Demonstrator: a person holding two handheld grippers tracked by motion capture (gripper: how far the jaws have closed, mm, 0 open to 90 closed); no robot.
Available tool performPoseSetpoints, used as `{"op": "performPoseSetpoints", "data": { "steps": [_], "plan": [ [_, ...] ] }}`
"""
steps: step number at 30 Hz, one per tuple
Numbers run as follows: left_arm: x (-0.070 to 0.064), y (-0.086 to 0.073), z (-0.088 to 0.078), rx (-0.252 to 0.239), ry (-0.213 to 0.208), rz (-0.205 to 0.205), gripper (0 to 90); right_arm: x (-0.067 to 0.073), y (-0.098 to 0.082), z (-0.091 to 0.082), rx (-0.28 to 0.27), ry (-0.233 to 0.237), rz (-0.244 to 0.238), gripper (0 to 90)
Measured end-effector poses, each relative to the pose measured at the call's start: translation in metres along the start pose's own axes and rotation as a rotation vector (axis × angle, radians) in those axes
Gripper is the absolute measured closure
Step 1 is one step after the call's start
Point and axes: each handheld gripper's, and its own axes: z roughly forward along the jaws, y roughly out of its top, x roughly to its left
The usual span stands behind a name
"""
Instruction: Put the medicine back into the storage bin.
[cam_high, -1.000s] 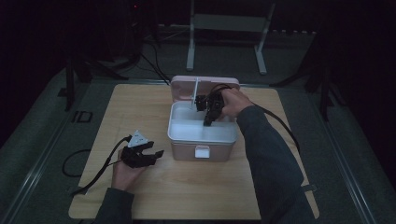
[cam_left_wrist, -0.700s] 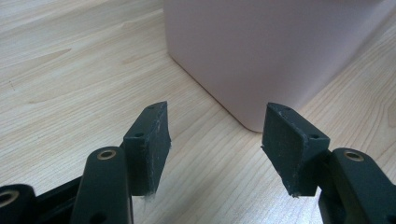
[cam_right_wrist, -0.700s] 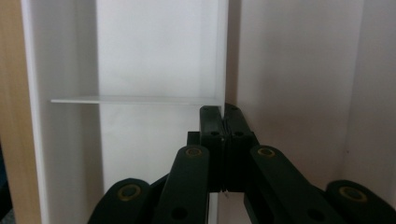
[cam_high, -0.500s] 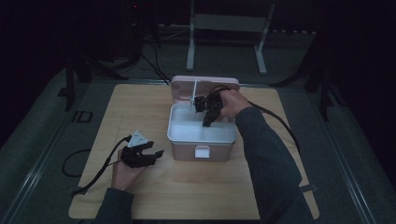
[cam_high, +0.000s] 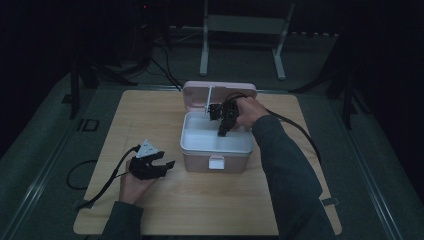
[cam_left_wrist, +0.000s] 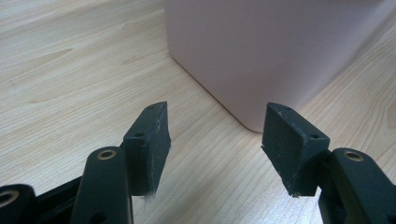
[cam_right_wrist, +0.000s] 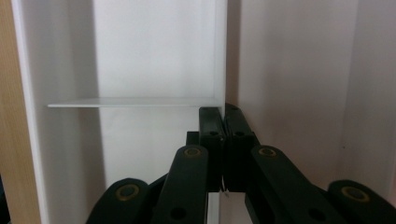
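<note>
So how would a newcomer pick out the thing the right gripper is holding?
Find the wooden table, then the open pink box at its middle. Over the box's white inside, the right gripper pinches a thin white tray, the one loose, flat-walled part.

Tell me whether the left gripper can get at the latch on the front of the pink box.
Probably yes. The left gripper rests open on the table beside the pink box, with bare wood between it and the latch.
</note>
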Motion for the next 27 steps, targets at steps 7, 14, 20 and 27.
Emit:
{"op": "performPoseSetpoints", "data": {
  "steps": [7,14,20,27],
  "plan": [
    [0.000,0.000,0.000,-0.003,0.001,-0.002,41.0,0.001,0.001,0.005,0.020,-0.009,0.012,88.2],
    [0.000,0.000,0.000,0.001,-0.002,-0.001,41.0,0.002,-0.003,-0.002,-0.004,-0.005,0.035,77.5],
    [0.000,0.000,0.000,0.001,0.001,0.000,41.0,0.008,-0.005,-0.007,-0.024,-0.027,0.051,68.3],
    [-0.001,0.001,0.000,-0.001,0.004,0.000,41.0,0.014,-0.012,-0.009,-0.042,-0.065,0.083,60.9]
  ]
}}
